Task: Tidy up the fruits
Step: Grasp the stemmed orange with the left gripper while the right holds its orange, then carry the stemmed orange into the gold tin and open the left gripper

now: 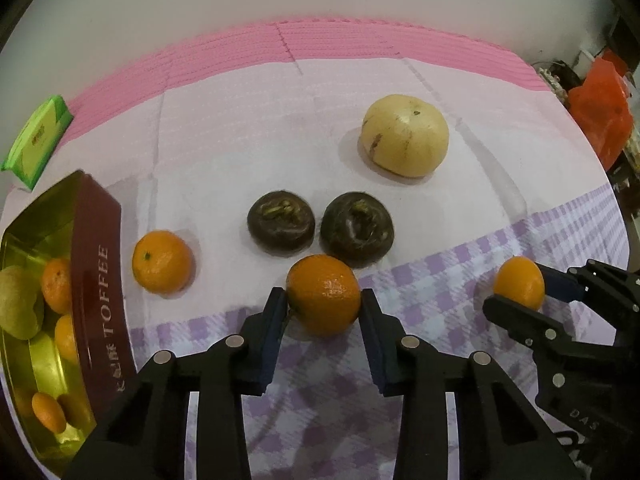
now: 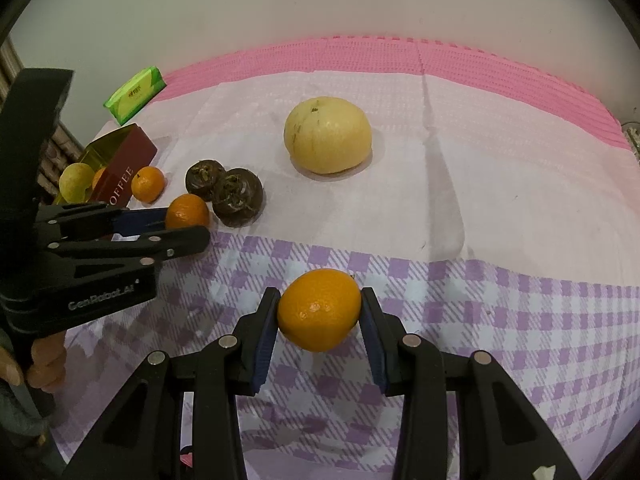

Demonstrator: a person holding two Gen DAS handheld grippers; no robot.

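Surface: white sheet [image 2: 440, 128] over pink foam mat [image 2: 500, 68], lilac checked cloth [image 2: 500, 320] along near edge.
Room: plain pale wall [image 2: 320, 0] behind; orange bag [image 1: 600, 112] off far right edge.
Left gripper [image 1: 324, 304]: clamped on left tangerine [image 1: 323, 294], both pads touching; fruit near cloth edge, just beside two dark brown fruits [image 1: 316, 226].
Right gripper [image 2: 319, 312]: clamped on right tangerine [image 2: 319, 309], over checked cloth; resting or lifted, cannot tell.
Axis: right tangerine slightly oval, long axis across the jaws; left one roundish, stem direction unclear.
Loose tangerine [image 1: 162, 262]: on sheet, stem end up, just beside tin.
Toffee tin [image 1: 98, 280]: left edge, open, holding tangerines and pear [image 1: 18, 304].
Pale melon [image 1: 404, 140]: far back, well apart.
Green packet [image 1: 38, 140]: far left, on mat.
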